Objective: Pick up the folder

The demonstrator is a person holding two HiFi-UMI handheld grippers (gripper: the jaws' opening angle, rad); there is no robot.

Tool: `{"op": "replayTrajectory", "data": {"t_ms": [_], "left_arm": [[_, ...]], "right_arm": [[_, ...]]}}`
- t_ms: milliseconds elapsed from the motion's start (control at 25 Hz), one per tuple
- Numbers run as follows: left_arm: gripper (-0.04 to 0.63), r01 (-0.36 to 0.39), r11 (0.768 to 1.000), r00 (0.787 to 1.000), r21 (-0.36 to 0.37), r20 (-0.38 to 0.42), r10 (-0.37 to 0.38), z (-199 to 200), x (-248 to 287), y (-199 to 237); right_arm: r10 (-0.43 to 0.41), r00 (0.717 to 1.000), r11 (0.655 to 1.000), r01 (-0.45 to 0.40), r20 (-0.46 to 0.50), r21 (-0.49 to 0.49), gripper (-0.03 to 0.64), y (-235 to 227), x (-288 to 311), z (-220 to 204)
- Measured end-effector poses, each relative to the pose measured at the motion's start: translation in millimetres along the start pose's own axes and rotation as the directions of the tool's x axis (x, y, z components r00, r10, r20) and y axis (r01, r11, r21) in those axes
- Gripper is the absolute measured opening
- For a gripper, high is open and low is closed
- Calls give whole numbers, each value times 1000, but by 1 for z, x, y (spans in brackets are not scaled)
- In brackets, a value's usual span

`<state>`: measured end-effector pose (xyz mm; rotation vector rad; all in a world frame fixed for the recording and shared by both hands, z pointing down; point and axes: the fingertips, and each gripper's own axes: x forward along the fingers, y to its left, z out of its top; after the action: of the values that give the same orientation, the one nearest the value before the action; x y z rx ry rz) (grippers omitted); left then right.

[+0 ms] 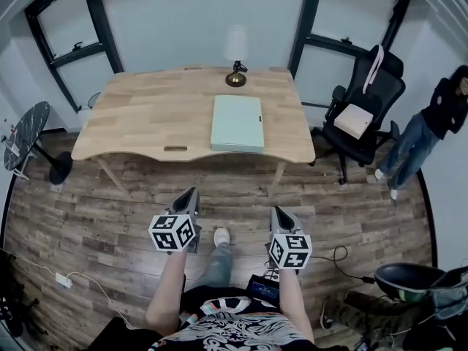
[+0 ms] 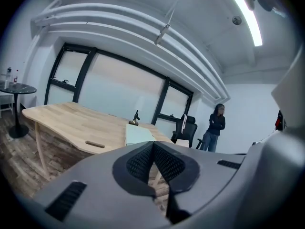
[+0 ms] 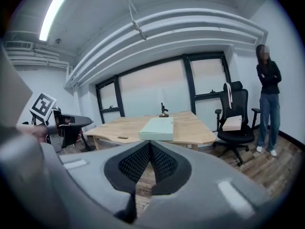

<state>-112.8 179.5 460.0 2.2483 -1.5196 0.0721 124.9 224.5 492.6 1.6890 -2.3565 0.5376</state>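
**Both grippers empty, folder waiting well ahead on the table**

The left gripper [image 1: 191,194] and the right gripper [image 1: 277,212] are held low in front of the person, side by side over the plank floor. Each has its jaws pressed together with nothing between the pads. That fits where they are, since there is nothing within reach to grip.

The pale green, flat rectangular folder [image 1: 238,123] lies well ahead of both sets of jaws, roughly on the line between them. In the right gripper view it sits almost straight beyond the jaw tips. It rests flat on the light wooden table [image 1: 139,112], with its near end close to the front edge. I'd guess that is deliberate, because a thin flat thing needs an accessible edge for the jaws to pinch.

A small brass-footed lamp with a white shade [image 1: 235,53] stands beyond the folder, clear of any approach from the front. A black office chair [image 1: 369,104] is off to the right of the right jaws, and it too is out of the way.
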Motion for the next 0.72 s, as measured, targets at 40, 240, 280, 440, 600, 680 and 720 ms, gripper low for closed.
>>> {"op": "replayTrajectory", "data": {"t_ms": [40,240,280,440,600,680,720], "left_arm": [[6,0,1000,1000,-2,-3,0,1,14,4],[6,8,1000,999,-5,-35,-8,7,98,27],[6,8,1000,999,-2,-45,-8,11,116,34],[6,1,1000,997,22,-74,0,38,184,72],[8,16,1000,996,-6,-91,-16,61,242,103],[7,23,999,995,-22,-101,-25,67,267,115],[8,25,999,994,-26,-108,-28,68,279,121]], "right_arm": [[-5,1000,1000,5,-5,1,5,-7,11,2],[-46,997,998,42,-67,-52,5,-44,83,18],[-49,996,998,45,-76,-51,5,-49,100,23],[-53,994,998,48,-96,-50,5,-65,172,54],[-80,988,996,75,-133,-40,5,-83,229,69],[-99,984,995,93,-146,-48,5,-90,252,73],[-111,983,993,103,-146,-61,5,-93,262,76]]}}
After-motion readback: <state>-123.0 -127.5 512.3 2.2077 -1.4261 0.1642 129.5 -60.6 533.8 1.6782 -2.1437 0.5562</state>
